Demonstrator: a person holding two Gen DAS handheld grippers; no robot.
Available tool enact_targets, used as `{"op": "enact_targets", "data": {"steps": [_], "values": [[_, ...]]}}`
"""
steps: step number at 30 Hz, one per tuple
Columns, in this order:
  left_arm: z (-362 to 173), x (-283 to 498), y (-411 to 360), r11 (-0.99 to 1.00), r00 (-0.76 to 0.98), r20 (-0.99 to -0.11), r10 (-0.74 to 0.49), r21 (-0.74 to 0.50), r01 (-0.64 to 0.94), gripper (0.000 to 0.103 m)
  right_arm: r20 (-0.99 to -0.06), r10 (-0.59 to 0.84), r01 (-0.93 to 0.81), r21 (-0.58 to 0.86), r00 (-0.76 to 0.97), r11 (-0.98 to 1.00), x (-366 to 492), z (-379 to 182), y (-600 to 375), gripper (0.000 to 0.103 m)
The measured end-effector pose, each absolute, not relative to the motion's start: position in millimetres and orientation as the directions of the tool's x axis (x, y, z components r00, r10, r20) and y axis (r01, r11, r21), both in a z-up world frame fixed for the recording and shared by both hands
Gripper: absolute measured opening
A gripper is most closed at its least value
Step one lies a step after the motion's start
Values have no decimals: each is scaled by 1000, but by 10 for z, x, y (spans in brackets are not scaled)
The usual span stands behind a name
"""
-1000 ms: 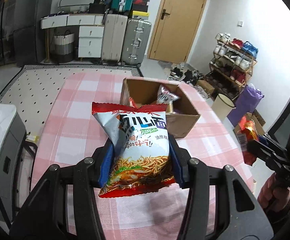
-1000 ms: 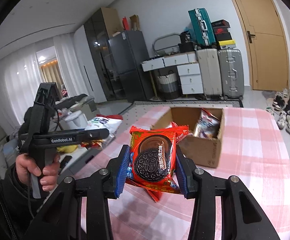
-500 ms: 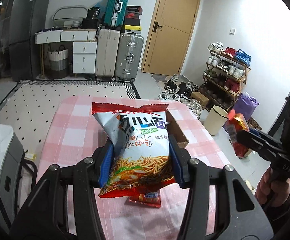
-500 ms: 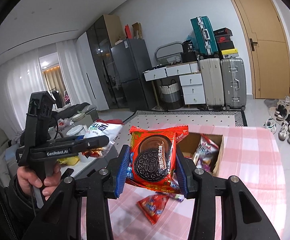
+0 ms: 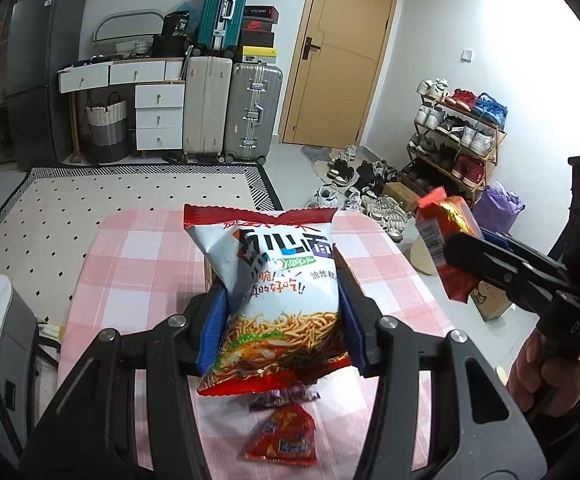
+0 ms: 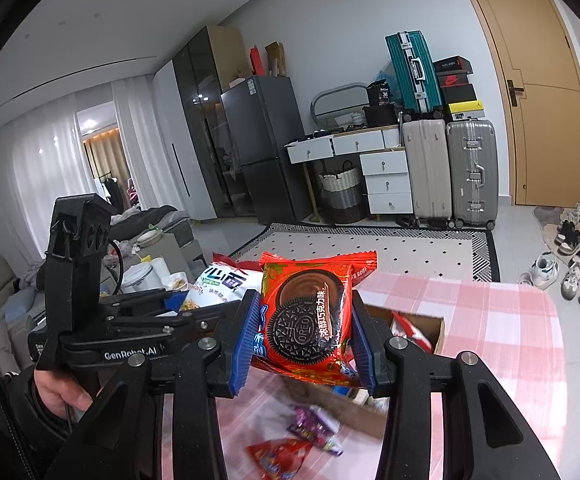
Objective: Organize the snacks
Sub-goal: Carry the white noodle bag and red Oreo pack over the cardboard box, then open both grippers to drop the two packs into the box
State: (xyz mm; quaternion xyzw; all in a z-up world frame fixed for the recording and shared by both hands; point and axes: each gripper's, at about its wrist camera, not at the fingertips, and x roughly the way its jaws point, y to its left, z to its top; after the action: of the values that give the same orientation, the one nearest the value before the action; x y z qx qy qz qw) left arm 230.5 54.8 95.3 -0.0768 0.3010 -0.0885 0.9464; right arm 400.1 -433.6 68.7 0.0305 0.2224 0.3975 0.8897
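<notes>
My left gripper (image 5: 282, 312) is shut on a white and red noodle snack bag (image 5: 278, 292) and holds it above the pink checked table (image 5: 138, 272). My right gripper (image 6: 304, 340) is shut on a red Oreo packet (image 6: 310, 316) and holds it over the cardboard box (image 6: 430, 332), whose inside shows one snack packet. The bag hides most of the box in the left wrist view. A red packet (image 5: 284, 438) and a purple packet (image 5: 278, 398) lie on the table below the bag. The right gripper with the Oreo packet (image 5: 446, 232) shows at the right of the left wrist view.
Beyond the table's far edge lie a patterned rug (image 5: 130, 188), suitcases (image 5: 230, 112) and white drawers (image 5: 158, 116). A shoe rack (image 5: 458, 132) and loose shoes stand at the right. A low table with dishes (image 6: 150, 272) stands at the left.
Both grippers have risen and tilted back while keeping their snacks. The box has slid down behind the held packets, and loose packets on the table have come into view.
</notes>
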Motion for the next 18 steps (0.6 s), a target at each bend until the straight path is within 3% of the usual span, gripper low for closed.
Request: {"op": "enact_targets", "data": {"steps": [18], "values": [[231, 3911, 516, 987, 714, -683, -154, -135, 83, 47, -459, 699, -669, 261, 548, 696, 5133, 235, -4005, 43]]}}
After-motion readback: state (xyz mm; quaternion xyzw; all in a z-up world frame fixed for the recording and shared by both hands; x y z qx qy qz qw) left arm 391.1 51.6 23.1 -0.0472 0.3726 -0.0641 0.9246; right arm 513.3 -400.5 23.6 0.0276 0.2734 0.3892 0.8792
